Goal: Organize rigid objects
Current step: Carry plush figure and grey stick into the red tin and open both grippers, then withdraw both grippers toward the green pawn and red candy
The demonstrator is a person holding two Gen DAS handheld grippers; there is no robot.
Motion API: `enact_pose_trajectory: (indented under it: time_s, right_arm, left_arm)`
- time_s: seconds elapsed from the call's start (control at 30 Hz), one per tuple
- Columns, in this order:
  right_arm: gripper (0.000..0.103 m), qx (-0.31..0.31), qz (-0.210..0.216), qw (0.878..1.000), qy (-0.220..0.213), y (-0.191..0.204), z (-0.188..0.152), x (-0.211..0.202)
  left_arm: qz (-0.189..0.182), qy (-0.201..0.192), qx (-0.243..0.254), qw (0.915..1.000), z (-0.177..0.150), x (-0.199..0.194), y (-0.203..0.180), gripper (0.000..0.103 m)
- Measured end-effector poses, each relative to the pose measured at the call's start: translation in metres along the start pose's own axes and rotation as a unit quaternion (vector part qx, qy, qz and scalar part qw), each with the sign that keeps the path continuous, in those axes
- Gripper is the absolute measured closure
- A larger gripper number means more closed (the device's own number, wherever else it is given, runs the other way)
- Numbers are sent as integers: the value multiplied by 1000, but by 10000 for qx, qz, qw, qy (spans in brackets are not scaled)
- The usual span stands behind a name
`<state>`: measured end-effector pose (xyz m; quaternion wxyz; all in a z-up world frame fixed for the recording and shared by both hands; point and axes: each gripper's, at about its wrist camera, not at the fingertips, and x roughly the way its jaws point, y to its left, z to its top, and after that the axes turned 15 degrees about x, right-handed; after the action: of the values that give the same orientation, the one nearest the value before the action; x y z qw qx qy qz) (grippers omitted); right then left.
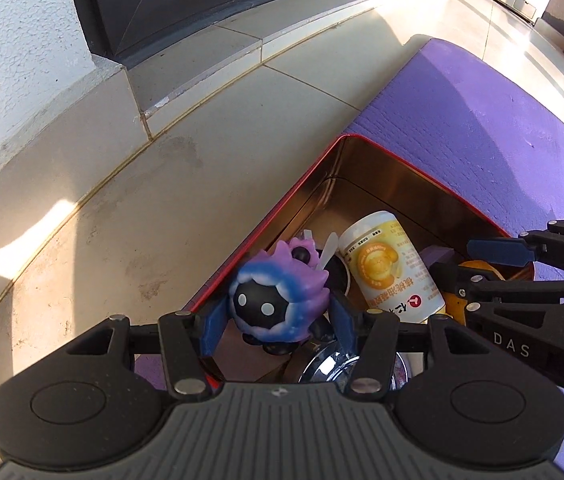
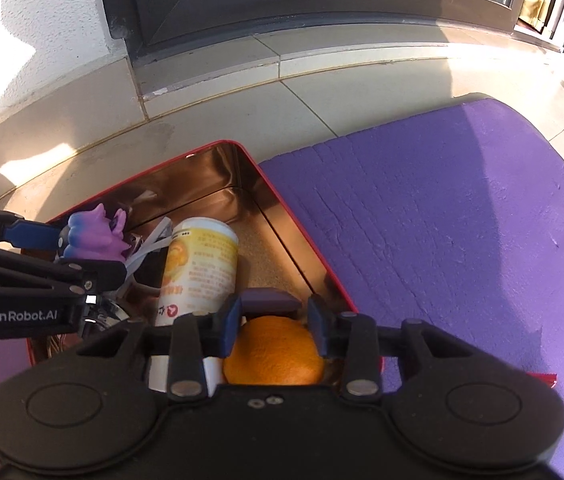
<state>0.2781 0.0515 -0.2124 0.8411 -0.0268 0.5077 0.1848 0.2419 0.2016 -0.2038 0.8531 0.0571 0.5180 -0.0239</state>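
My left gripper (image 1: 277,320) is shut on a purple and blue toy figure (image 1: 277,304) with a black face, and holds it over the left part of a red tin (image 1: 265,232) with a gold inside. In the tin lie a white and yellow bottle (image 1: 390,268), an orange (image 2: 273,354) and a shiny metal item (image 1: 330,364). My right gripper (image 2: 273,314) is low over the tin's right part, above the orange. A flat purple block (image 2: 269,300) sits between its blue fingers, with a narrow gap at the right pad. The toy (image 2: 95,236) and the left gripper (image 2: 53,248) also show in the right wrist view.
The tin stands partly on a purple foam mat (image 2: 442,220), which stretches to the right over a beige tiled floor (image 1: 121,208). A raised step and a dark door frame (image 2: 282,12) run along the back. A white wall (image 1: 13,60) is at the left.
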Motion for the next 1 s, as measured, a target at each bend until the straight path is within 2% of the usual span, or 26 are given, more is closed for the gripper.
enact_pose_trajectory:
  time_s: [0.13, 0.33, 0.43, 0.5, 0.7, 1.0]
  right_arm:
    - [66, 5, -38, 10000, 26, 1, 1, 1]
    - [58, 216, 40, 9997, 84, -7, 0, -6]
    - [49, 253, 119, 9996, 46, -8, -3, -14]
    - [44, 270, 221, 9994, -1, -7, -3, -22]
    - [41, 164, 434, 9988, -133, -1, -7, -54]
    - [33, 386, 644, 9967, -310, -9, -17, -113]
  left_arm:
    - [3, 30, -45, 10000, 2, 3, 1, 49]
    - [-61, 175, -115, 9998, 0, 9, 2, 50]
    - [-78, 149, -147, 9997, 0, 4, 2, 41]
    - [-99, 84, -148, 9998, 0, -2, 1, 37]
    - [-87, 22, -6, 10000, 1, -25, -6, 36]
    - [81, -247, 416, 9988, 0, -85, -27, 35]
